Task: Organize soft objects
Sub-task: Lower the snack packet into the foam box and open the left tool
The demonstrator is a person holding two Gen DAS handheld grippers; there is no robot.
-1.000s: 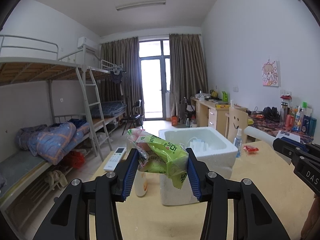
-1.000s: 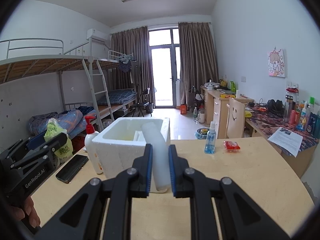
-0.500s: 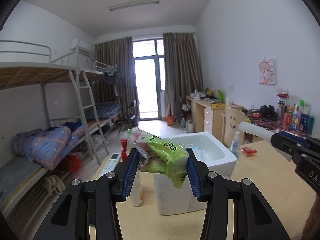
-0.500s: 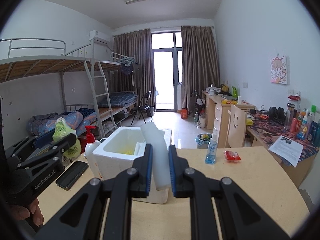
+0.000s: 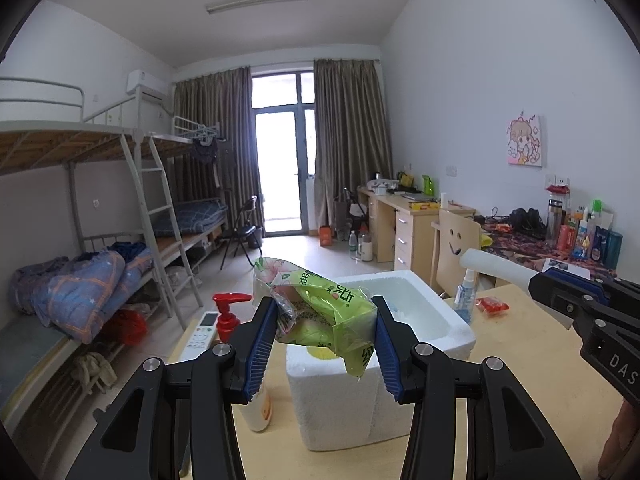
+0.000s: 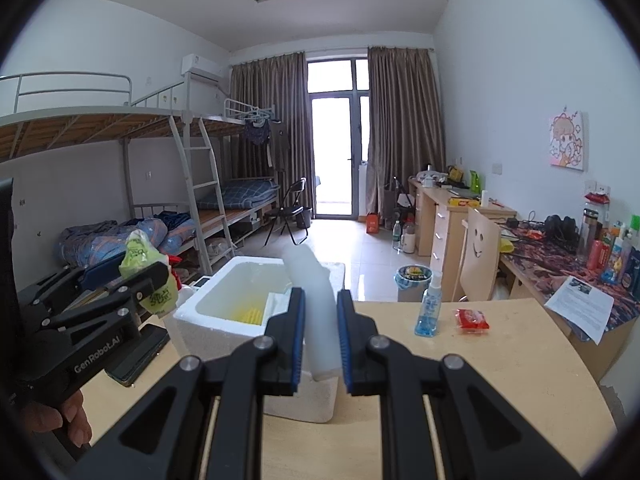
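Note:
My left gripper (image 5: pixel 325 334) is shut on a green soft plastic pack (image 5: pixel 320 312), held in the air above the near left corner of a white foam box (image 5: pixel 340 404). In the right wrist view that left gripper (image 6: pixel 144 276) appears at the left with the green pack (image 6: pixel 146 260). My right gripper (image 6: pixel 321 330) is shut on a white foam piece (image 6: pixel 316 304), raised over the near right rim of the foam box (image 6: pixel 224 320). Something yellow lies inside the box. The foam piece (image 5: pixel 496 266) also shows at the right of the left wrist view.
On the wooden table (image 6: pixel 480 380) stand a blue spray bottle (image 6: pixel 430 308) and a red packet (image 6: pixel 472 318). Left of the box are a red-pump bottle (image 5: pixel 228 316), a white remote (image 5: pixel 200 330) and a black phone (image 6: pixel 138 354). Bunk beds stand left, desks right.
Both grippers have risen and drawn back a little with their loads, so the foam box now sits lower and its inside shows more. Neither grip has changed.

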